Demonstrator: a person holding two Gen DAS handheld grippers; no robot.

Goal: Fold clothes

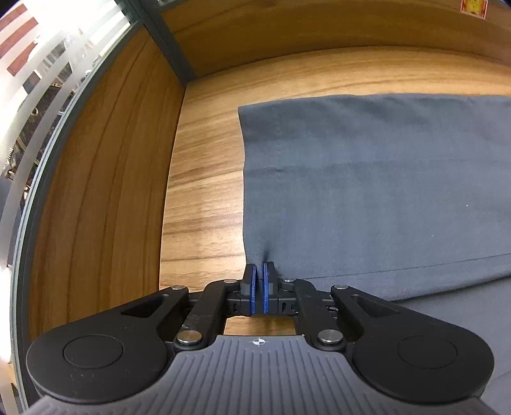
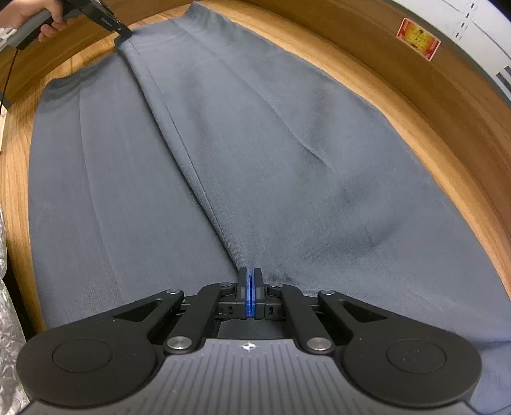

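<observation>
We've got the grey garment [image 2: 223, 159] flat on the wooden table [image 1: 204, 191], both grippers pinching its folded edge: left gripper [image 1: 259, 268] clamped at the corner, right gripper [image 2: 250, 273] clamped too. Only the right view catches the hand [image 2: 28, 16].

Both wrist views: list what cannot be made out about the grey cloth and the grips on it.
- Left wrist view: the grey cloth runs off the right edge; its full shape is unseen.
- Right wrist view: the cloth's near end lies hidden under the right gripper.
- Right wrist view: the left gripper is too small to show its pads on the edge.
- The red sticker text is too small to read.
</observation>
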